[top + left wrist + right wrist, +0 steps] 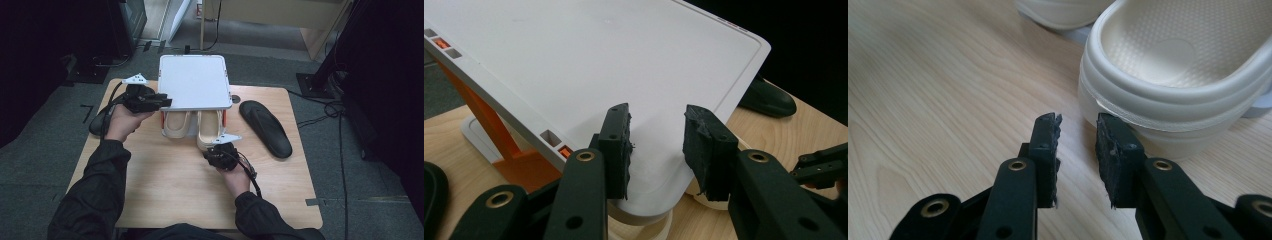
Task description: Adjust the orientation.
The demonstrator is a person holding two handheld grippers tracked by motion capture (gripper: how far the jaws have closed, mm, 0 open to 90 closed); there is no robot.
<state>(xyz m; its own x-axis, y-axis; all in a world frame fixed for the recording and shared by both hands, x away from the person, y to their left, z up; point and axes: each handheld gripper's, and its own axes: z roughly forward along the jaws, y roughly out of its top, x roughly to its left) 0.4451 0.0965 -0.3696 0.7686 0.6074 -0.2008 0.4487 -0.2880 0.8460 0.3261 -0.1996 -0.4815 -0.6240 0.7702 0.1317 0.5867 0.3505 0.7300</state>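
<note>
Your right gripper (1075, 132), jaws apart and empty, sits at the heel of the cream rubber slipper (1173, 70) in mid-frame, under the white plastic rack (194, 82). Your left gripper (656, 145), also unclenched, hovers over the rack. Next, probably clamp the heel rim.

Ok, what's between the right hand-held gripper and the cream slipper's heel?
Nothing: in the right gripper view, bare wooden table separates the right hand-held gripper from the cream slipper.

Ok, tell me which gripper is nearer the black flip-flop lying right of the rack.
Right. The right gripper is beside the black flip-flop; the left gripper is across the white rack.
</note>
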